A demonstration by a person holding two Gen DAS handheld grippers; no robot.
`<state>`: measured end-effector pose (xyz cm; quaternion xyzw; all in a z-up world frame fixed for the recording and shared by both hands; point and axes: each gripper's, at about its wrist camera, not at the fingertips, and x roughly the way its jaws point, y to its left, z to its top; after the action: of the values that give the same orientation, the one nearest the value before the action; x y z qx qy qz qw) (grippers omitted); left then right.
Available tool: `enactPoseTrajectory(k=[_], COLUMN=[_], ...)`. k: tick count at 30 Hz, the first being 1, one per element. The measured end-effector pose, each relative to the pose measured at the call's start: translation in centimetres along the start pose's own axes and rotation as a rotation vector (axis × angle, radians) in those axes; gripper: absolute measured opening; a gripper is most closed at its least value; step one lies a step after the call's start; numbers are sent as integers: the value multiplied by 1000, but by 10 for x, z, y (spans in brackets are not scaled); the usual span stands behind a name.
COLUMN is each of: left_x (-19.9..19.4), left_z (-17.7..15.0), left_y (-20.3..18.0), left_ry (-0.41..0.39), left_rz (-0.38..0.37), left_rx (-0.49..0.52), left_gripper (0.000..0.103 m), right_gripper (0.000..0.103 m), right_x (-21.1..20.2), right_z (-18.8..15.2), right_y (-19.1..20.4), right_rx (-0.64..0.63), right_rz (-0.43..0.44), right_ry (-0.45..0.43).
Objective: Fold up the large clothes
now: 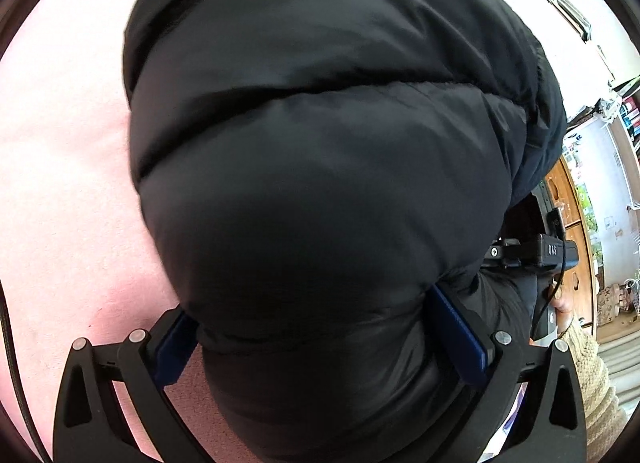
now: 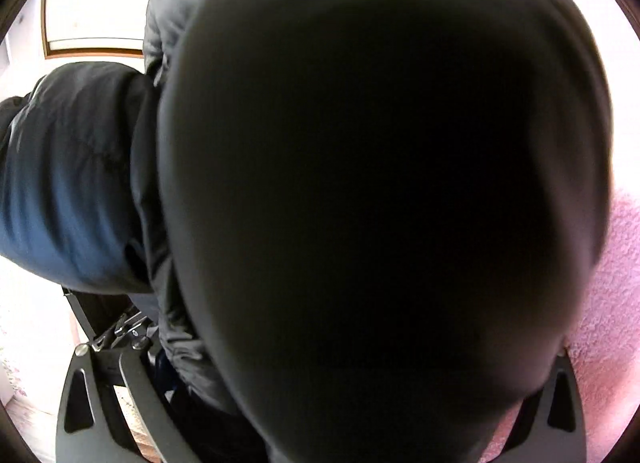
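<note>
Black puffer jacket (image 1: 320,183) bulges between your left gripper (image 1: 320,347), jaws at their widest, blue pads flanking the padding on the pink bedding (image 1: 60,183).

Right view: jacket smothers your right gripper (image 2: 320,403); its state cannot be told. Seemingly mid-fold, you next need a firm edge hold.

- Left claw (image 1: 316,347): black plastic frame with triangular cut-outs, round silver screws at the pivots, dark blue pads (image 1: 460,337) on the inner faces.
- Right claw (image 2: 316,395): same black frame, triangular cut-outs, one silver screw showing on the left side.
- Black cable (image 1: 16,375) along the left edge of the left wrist view.
- Cream knitted sleeve (image 1: 596,379) at lower right.
</note>
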<state>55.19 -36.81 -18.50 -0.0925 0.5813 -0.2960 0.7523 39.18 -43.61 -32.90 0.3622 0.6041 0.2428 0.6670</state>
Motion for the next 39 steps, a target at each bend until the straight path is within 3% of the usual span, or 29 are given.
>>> enactPoseTrajectory(k=[3,5,7,10,14,19,26,31,36,39], left_x=[0,-8,-18,-35,-62,-119,-262,-382,-471,-500], left_z=[0,0,-1,-3,-10,-21,-23,-7,18,34], left_y=[-8,-16,-25,-41,-52,-55,-23,22,96,158], left_ry=[-9,-29,-46,-62,-97,-147,-237,-293,-340,-333], left_rz=[27,46,67,109,129,122,201,330,437,475], left_rx=[20,29,47,76,84,83,97,124,87,38], left_gripper=[100,88,69,54,50,50,50,52,54,55], right_gripper=[93,80,70,59,52,52,52,52,52,52], right_x=[-3,-9,-15,-29,-41,-42,-23,18,92,143], right_z=[-6,-11,-15,-25,-42,-56,-55,-33,-1,17], right_y=[6,8,10,11,32,70,190,307,418,452], right_rx=[-28,-36,-32,-27,-45,-62,-190,-308,-377,-364], right_rz=[7,26,42,52,56,78,131,202,268,302], right_ry=[-23,-52,-76,-115,-146,-160,-172,-163,-152,-139])
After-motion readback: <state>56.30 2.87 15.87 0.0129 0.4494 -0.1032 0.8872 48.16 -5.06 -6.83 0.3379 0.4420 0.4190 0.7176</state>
